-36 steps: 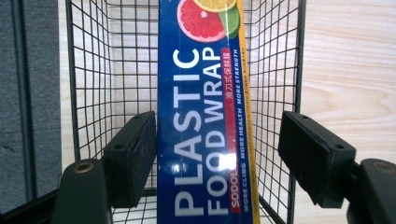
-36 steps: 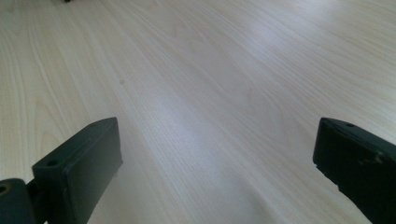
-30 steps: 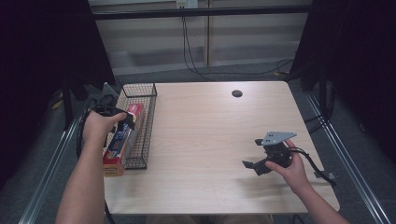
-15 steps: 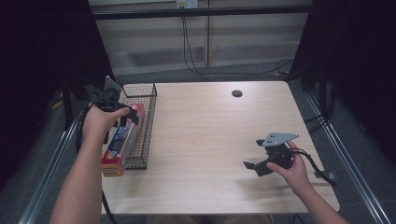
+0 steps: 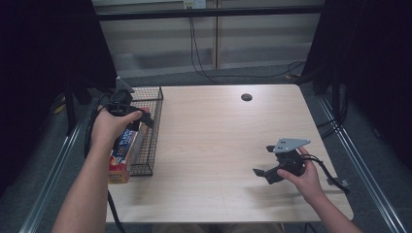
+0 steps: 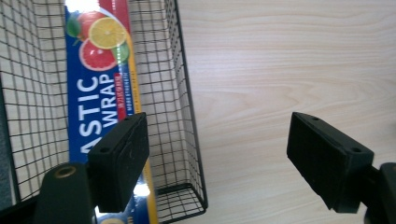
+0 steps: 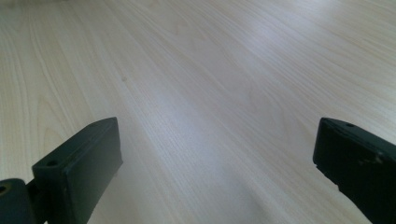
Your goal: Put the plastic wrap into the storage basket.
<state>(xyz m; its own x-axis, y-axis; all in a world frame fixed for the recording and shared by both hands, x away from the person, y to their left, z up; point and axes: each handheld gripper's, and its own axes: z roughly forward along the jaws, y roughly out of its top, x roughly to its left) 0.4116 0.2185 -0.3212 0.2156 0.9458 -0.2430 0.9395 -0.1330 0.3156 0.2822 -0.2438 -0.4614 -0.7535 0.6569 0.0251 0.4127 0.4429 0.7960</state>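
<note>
Pale wood table (image 5: 214,126) carries a black wire basket (image 5: 151,145) at its left edge holding a plastic wrap box (image 6: 105,84), above which the left gripper (image 6: 217,163) hangs with jaws just opened and empty, while the right gripper (image 5: 272,167) rests wide open, gripping nothing.

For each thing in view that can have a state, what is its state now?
Left tongs: open, nothing between the jaws, above the basket's edge.
Right tongs: open, empty, over bare table.
Plastic wrap box: lying flat in the basket, closed as far as visible.
Wire basket: upright, holding the box.
</note>
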